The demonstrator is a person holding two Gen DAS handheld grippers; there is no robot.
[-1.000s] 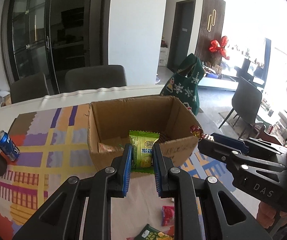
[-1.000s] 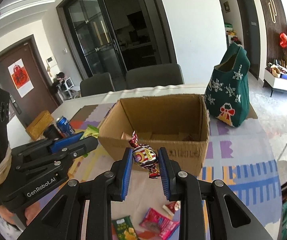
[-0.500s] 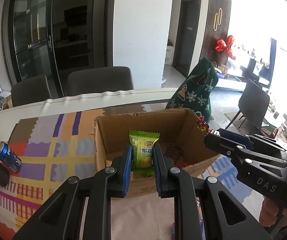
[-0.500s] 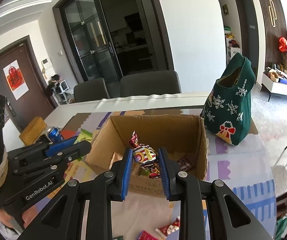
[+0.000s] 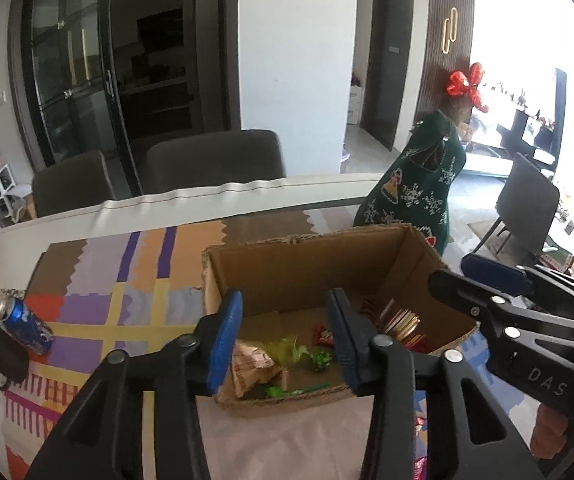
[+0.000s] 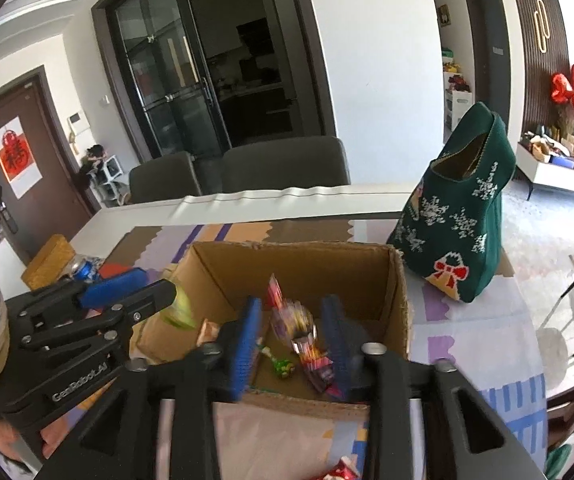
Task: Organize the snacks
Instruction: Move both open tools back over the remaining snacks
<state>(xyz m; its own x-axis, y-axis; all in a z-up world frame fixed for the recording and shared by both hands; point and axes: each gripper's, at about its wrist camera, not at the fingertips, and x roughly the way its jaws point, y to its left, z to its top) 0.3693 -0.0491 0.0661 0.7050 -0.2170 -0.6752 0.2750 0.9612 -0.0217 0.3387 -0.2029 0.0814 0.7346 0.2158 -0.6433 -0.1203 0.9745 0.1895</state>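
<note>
Box: an open brown cardboard box [image 5: 319,276] stands on the patchwork tablecloth [image 5: 99,304], flaps up, its near wall just beyond both tools.
Snacks in box: a crumpled pale packet [image 5: 253,366] at the near left, a small red wrapper [image 5: 324,335] and green foil sweets [image 5: 321,360] in the middle, flat packets stacked on edge [image 5: 401,322] at the right.
Green packet: blurred, just beyond the left tool's tip above the box's left side [image 6: 181,308]; half a second ago it sat pinched upright between that tool's pads.
Wrapped candy: a shiny red, yellow and purple twist [image 6: 303,334], blurred, between the right tool's pads; whether they touch it cannot be told.
Left gripper [image 5: 285,336]: jaws have just been opening, now partly apart with nothing between them.
Right gripper [image 6: 293,338]: jaws have just been opening, partly apart.
Writing: "GenRobot.AI" on the left tool's body, "DAS" on the right one's.
Surroundings: a blue drink can [image 5: 25,324] lies far left beside a dark mug [image 5: 1,354]; a green knitted bag [image 6: 463,224] with snowflakes and a red bow stands right of the box.
Change: both tools are now above the box's opening.
</note>
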